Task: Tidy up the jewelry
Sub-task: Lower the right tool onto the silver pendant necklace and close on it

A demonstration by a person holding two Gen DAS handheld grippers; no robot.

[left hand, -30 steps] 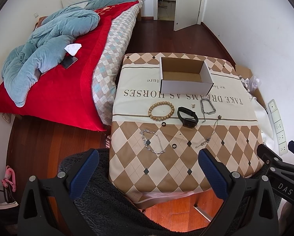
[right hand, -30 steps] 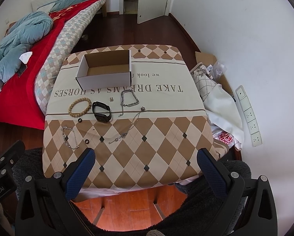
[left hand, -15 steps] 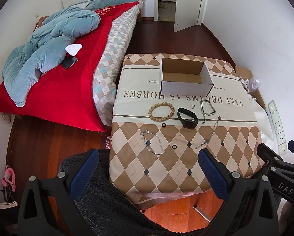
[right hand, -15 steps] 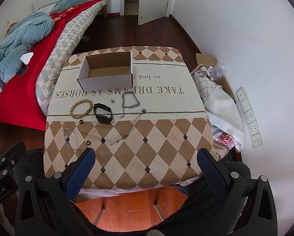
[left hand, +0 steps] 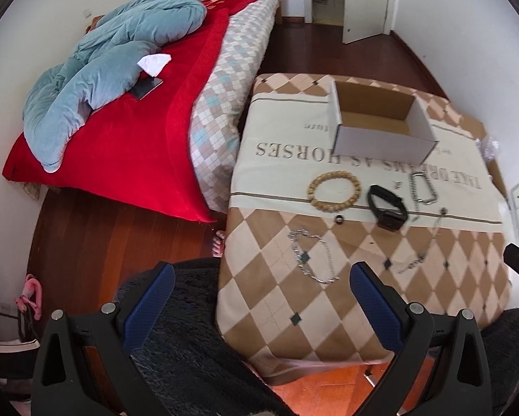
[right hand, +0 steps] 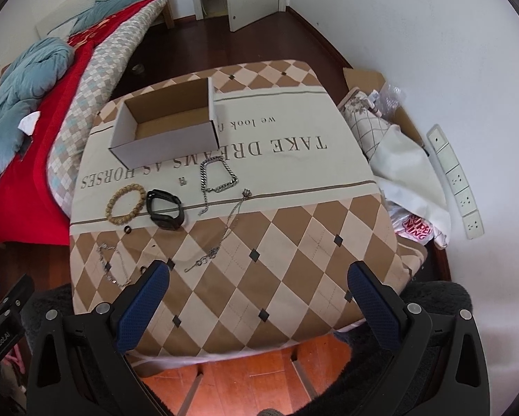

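Left gripper (left hand: 259,298) spread wide, empty. Ahead between its jaws: silver chain (left hand: 313,254), limp and light, best pinched at a bunched link. Beyond: stiff bead bracelet (left hand: 334,190), then black band (left hand: 387,207), springy, easy by the strap. Farther: empty box (left hand: 381,123). Right gripper (right hand: 257,298) likewise spread, empty; thin necklace (right hand: 221,232) just past its left jaw, probably slippery on cloth.

1. One box (right hand: 166,128) is sitting far on the table.
2. One bead bracelet (right hand: 126,204) and one black band (right hand: 165,209) are lying left.
3. Three chains (right hand: 218,176) (right hand: 221,232) (right hand: 108,265) are lying spread.
4. Two small rings (right hand: 127,230) (right hand: 142,269) are lying near left.
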